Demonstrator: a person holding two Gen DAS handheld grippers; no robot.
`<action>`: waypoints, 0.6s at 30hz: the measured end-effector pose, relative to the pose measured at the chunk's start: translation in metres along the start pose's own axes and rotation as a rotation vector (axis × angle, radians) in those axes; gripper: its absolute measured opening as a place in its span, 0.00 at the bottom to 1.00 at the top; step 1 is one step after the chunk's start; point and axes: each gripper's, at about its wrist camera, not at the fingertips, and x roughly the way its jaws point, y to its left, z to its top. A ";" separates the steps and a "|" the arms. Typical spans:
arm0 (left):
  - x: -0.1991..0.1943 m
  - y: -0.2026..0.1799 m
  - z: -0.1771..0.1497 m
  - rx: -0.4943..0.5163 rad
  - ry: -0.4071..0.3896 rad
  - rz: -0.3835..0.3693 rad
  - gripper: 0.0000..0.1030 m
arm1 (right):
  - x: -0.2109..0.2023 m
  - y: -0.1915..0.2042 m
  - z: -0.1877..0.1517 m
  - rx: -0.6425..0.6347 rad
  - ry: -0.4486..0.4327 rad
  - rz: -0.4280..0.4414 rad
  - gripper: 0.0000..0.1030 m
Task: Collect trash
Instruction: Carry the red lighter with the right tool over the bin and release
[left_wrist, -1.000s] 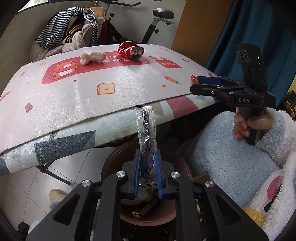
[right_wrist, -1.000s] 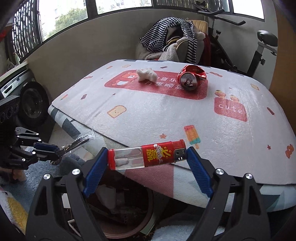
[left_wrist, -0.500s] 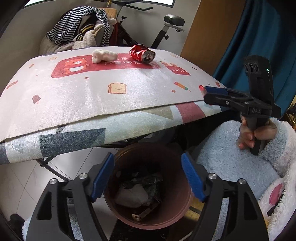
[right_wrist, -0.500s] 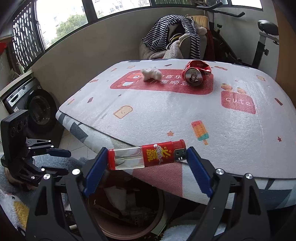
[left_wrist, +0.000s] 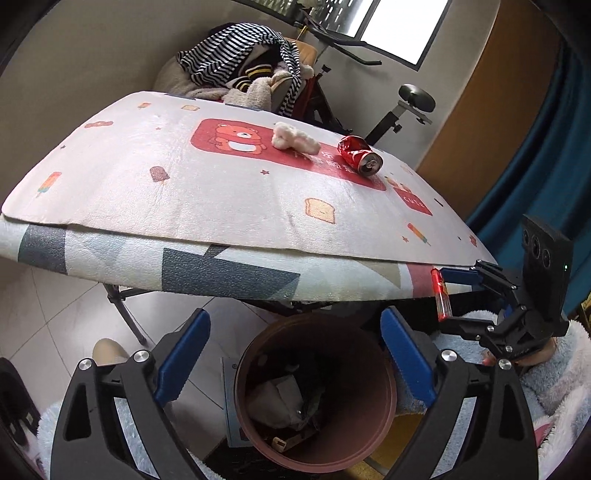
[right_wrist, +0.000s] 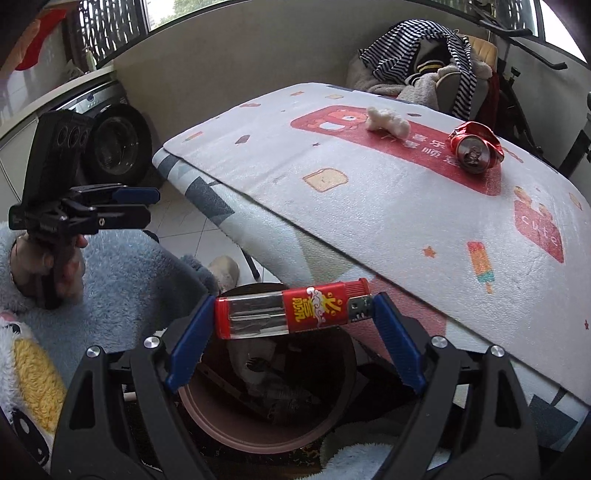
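Cluttered room, printed table cover (left_wrist: 221, 199) across upper half of frame. Drop-off step in hand. Right gripper (right_wrist: 291, 317) clamped on red lighter (right_wrist: 291, 312), lower centre, above brown bin (right_wrist: 266, 435). Next: centre over bin mouth, release. Left gripper (left_wrist: 291, 354) spread wide, empty, above bin (left_wrist: 369, 435). Bin holds crumpled paper, wrappers. Crushed can (left_wrist: 360, 158) and tissue wad (left_wrist: 295, 137) on cover, upper centre, uncollected.
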 end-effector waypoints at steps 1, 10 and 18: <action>-0.001 0.002 -0.001 -0.009 0.002 0.001 0.89 | 0.003 0.002 0.001 -0.008 0.008 0.003 0.82; 0.005 -0.004 -0.004 0.028 0.021 0.025 0.89 | 0.013 0.020 -0.008 -0.044 0.033 0.001 0.89; 0.009 -0.005 -0.006 0.037 0.032 0.034 0.89 | 0.008 -0.004 -0.012 0.146 -0.018 -0.072 0.91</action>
